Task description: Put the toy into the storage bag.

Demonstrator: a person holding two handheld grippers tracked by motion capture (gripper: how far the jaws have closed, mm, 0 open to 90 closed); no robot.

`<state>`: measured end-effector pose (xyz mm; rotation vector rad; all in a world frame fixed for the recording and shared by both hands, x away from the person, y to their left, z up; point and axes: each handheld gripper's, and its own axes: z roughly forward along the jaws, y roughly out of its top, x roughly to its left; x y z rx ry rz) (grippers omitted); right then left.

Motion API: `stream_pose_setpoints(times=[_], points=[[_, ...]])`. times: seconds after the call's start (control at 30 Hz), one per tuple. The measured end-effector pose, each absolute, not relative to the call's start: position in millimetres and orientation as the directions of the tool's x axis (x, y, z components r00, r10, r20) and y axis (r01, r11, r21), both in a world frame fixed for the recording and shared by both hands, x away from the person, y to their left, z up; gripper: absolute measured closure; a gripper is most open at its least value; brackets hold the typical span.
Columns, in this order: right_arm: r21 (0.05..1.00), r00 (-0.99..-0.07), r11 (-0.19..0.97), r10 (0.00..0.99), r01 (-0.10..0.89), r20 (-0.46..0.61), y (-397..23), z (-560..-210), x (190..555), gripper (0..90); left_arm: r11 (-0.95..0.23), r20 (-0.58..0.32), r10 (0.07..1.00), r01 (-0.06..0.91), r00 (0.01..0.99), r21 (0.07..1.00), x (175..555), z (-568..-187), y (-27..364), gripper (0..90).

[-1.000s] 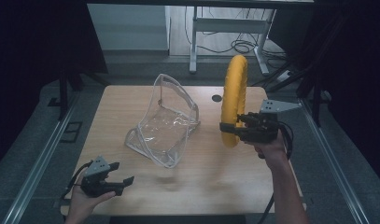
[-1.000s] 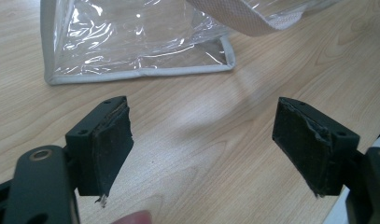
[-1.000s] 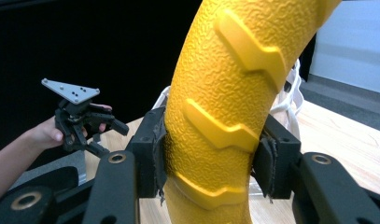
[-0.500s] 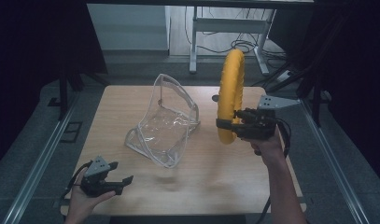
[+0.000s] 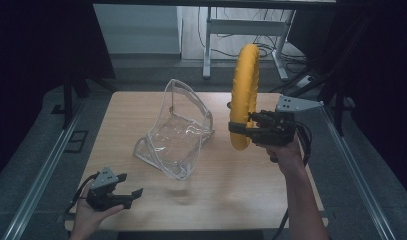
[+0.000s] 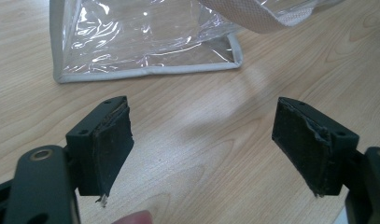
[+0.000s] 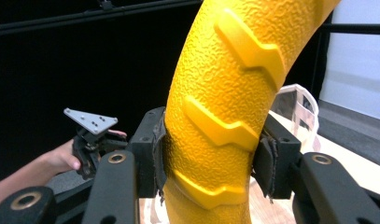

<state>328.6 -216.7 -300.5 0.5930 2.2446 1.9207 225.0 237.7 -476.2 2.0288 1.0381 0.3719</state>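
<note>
A: Right tool first. What's it got?

B: Yellow ring, a thick textured hoop with raised zigzag treads. In the right gripper view both pads are pressed against its lower curve, one on each side, so it's clamped on the ring.

A: Ring on the table or off it?

B: Off, from what I see. In the high view it stands upright on edge, over the right half of the table, its bottom just under the tool. No contact with the wood visible.

A: Left tool?

B: Left tool is at the near left corner of the table, in the person's left hand. Jaws wide apart, nothing between them. The left gripper view shows bare wood between the two black pads.

A: Bag?

B: Clear plastic bag with white trim, mid-table, standing slumped with its mouth up. It's between the two tools, left of the ring, apart from it. In the left gripper view its bottom edge lies on the table, ahead of the open jaws, not touching them.

A: Anything seen across from the right gripper view?

B: The other hand with the left tool, grey plate on top, far off at the left of the ring. Bag rim peeks out behind the ring on the right.

A: Right hand?

B: Right hand wraps the tool body; forearm comes in from the bottom edge.
</note>
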Motion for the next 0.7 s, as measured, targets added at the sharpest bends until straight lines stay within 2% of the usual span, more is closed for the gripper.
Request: stream_pose_setpoints(times=[0.7], points=[[0.982, -0.942, 0.111, 0.319, 0.15, 0.107, -177, -272, 330, 50.6, -0.337, -0.102, 0.772, 0.541, 0.627, 0.771, 226, -475, 239, 19.8]])
